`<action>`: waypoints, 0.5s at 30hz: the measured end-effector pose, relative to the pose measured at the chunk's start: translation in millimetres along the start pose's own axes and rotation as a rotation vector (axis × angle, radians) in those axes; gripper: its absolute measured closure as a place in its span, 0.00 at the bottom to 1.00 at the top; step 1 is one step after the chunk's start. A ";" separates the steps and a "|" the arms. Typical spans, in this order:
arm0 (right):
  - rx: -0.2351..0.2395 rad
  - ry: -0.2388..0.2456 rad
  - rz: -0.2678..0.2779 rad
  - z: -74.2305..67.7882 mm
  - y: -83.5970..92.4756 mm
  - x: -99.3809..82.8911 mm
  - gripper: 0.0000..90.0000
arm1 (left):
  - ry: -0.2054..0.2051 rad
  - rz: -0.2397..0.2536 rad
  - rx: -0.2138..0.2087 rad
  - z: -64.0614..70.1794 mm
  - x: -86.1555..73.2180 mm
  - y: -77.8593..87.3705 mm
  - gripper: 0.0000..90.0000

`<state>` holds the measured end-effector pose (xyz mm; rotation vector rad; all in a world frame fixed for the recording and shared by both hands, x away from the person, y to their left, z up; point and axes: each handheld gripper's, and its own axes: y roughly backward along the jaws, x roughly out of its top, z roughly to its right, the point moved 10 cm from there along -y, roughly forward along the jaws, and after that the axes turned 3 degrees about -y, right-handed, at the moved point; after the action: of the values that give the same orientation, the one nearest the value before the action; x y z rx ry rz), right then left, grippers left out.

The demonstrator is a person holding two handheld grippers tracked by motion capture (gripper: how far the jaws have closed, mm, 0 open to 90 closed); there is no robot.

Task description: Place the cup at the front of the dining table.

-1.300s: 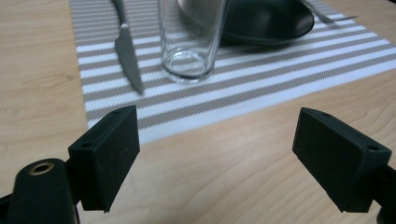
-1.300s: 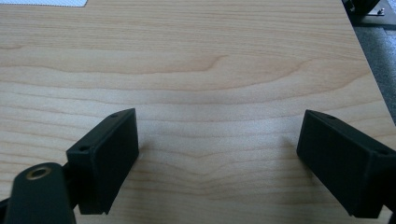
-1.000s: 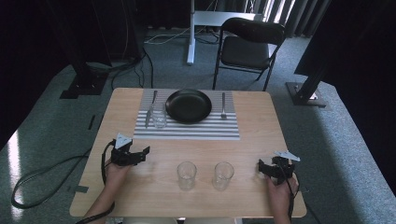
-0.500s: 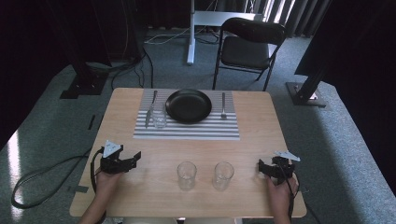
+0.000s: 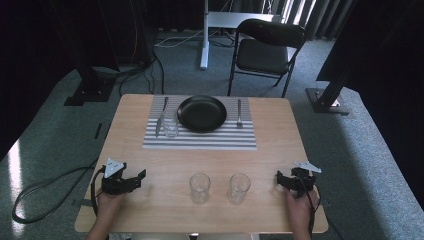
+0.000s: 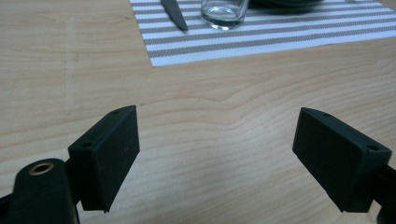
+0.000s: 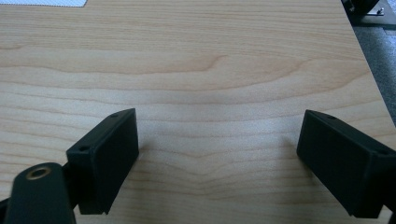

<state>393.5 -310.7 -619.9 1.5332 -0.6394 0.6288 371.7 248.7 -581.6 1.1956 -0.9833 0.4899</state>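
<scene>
Glasses: two stand empty between the tools, one point(image 5: 199, 187) nearer the left tool point(image 5: 131, 181), the other point(image 5: 238, 187) nearer the right tool point(image 5: 282, 179). Both look light, rigid, slick and breakable; I'd clasp each low on its wall, gently. Both tools gape released over bare counter point(image 5: 165, 170), nothing between their pads. Ahead of the left tool, a third glass point(image 6: 223, 13) and knife point(image 6: 174, 14) sit on the mat point(image 6: 280, 37), beside the plate point(image 5: 202, 113) and fork point(image 5: 239, 113).
</scene>
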 end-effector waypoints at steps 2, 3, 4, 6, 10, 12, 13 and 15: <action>0.000 0.000 0.000 0.0 0.0 0.0 0.13 | 0.014 0.007 0.002 -1.6 -2.4 3.4 0.17; 0.000 0.000 0.000 0.0 0.0 0.0 0.13 | 0.013 0.008 0.017 -3.6 -3.6 5.1 0.17; 0.000 0.001 -0.001 0.1 0.1 -0.1 0.13 | 0.015 0.015 0.028 -4.7 -4.3 6.4 0.17; 0.000 0.001 -0.001 0.1 0.1 -0.1 0.13 | 0.016 0.008 0.033 -7.5 -8.2 9.1 0.17; 0.000 0.000 -0.001 0.1 0.1 -0.1 0.14 | 0.018 -0.014 0.051 -13.0 -14.5 13.4 0.17; 0.000 0.001 -0.001 0.1 0.1 -0.1 0.14 | 0.016 -0.011 0.070 -15.5 -15.8 16.4 0.17; 0.000 0.000 -0.002 0.1 0.1 -0.1 0.13 | 0.020 -0.011 0.072 -16.3 -16.7 17.8 0.17; -0.001 0.000 -0.001 0.1 0.1 -0.1 0.14 | 0.037 -0.013 0.077 -18.3 -19.9 19.8 0.17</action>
<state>393.3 -310.8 -619.9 1.5330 -0.6383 0.6276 352.8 275.6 -588.3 1.2572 -0.9313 0.5420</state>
